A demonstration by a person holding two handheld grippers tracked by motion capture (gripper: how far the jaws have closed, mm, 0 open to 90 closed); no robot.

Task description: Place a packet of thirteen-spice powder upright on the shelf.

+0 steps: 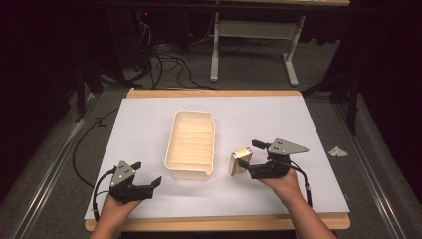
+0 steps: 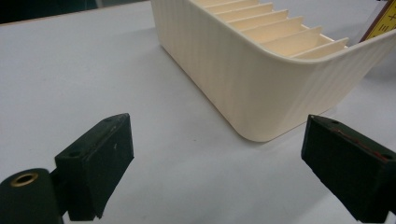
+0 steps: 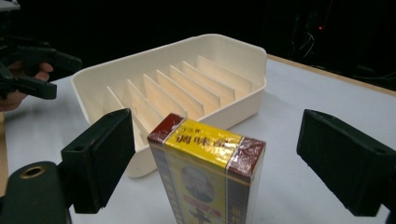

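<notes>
Upright box (image 3: 208, 175) between right gripper's (image 3: 215, 158) parted fingers; left gripper (image 2: 217, 158) spread, empty, near tray (image 2: 261, 88).

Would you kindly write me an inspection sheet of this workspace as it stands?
Surface: white sheet on a wooden table.
Job's things: box upright between the open jaws of the right gripper, not clamped; cream slotted tray, slots bare.
Clutter: crumpled scrap on the grey floor at right.
Grippers: left gripper open, holding nothing, near the tray's corner.
Cables: black cable trails left; a tangle on the floor behind.
Surroundings: dark room, white stand legs beyond.
</notes>
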